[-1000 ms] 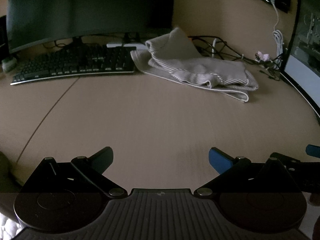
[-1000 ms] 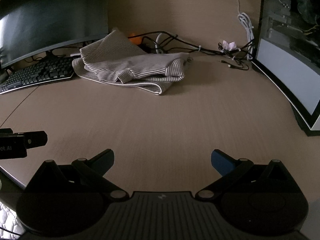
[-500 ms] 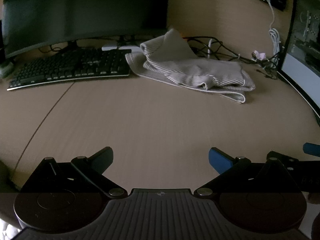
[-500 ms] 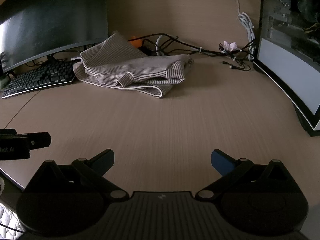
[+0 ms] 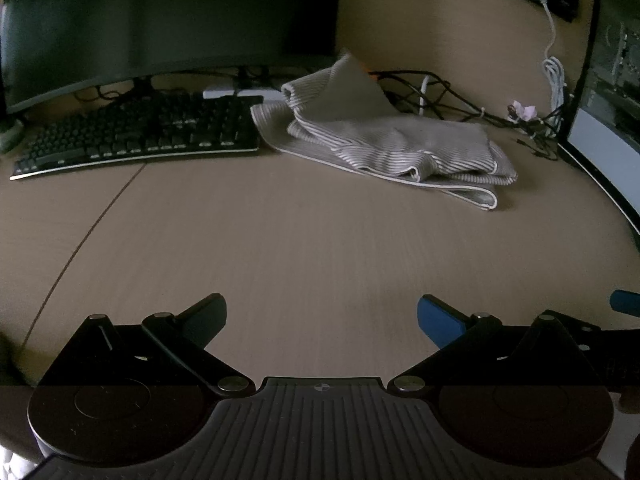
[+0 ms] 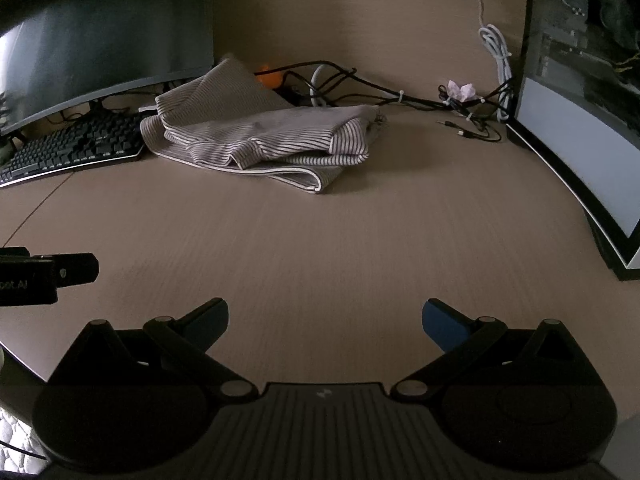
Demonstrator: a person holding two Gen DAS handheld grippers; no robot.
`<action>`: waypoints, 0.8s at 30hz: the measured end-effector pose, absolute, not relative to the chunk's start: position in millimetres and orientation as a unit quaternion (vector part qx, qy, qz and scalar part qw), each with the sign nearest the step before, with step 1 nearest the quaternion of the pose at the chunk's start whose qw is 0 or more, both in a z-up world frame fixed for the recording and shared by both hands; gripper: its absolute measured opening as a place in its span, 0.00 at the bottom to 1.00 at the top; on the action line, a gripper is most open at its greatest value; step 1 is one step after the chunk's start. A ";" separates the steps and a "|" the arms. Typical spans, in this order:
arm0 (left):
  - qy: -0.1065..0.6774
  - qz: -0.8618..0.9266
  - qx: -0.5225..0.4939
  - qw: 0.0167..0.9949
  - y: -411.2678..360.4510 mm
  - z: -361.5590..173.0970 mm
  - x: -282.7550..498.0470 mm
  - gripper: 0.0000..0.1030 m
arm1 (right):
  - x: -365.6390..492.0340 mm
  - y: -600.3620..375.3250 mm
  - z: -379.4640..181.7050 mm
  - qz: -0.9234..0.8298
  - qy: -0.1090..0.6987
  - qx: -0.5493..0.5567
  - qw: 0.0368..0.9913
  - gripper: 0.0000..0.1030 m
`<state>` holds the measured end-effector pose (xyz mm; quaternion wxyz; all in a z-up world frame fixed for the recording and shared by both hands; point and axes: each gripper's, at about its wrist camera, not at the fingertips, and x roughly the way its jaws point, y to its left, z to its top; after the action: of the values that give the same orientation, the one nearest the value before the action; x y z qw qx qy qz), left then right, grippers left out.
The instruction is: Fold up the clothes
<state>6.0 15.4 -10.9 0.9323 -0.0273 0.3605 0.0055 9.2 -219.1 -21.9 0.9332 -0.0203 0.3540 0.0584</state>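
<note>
A grey striped garment point(image 5: 384, 140) lies crumpled in a loose heap at the back of the wooden desk, right of the keyboard; the right wrist view shows the garment point(image 6: 260, 140) left of centre. My left gripper point(image 5: 322, 316) is open over bare desk, well short of the cloth, with nothing between its fingers. My right gripper point(image 6: 325, 318) is open too, also over bare desk and far from the cloth. Part of the left gripper's body point(image 6: 44, 276) shows at the left edge of the right wrist view.
A black keyboard point(image 5: 136, 140) sits under a dark curved monitor point(image 5: 160, 20) at the back left. A second monitor point(image 6: 580, 92) stands at the right. Tangled cables point(image 6: 400, 96) run behind the garment. A seam point(image 5: 92, 224) crosses the desk on the left.
Both grippers have shifted a little, so the garment sits slightly differently in each view. Both stay open and the cloth has not moved.
</note>
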 end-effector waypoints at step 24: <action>0.373 0.011 -0.017 0.927 17.0 -17.8 23.8 1.00 | 30.1 -221.8 -27.9 0.064 0.370 -0.031 0.926 1.00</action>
<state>23.8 17.0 -17.8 0.9274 -0.0170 0.3734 0.0115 30.1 -221.8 -27.9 0.9264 -0.0312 0.3699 0.0637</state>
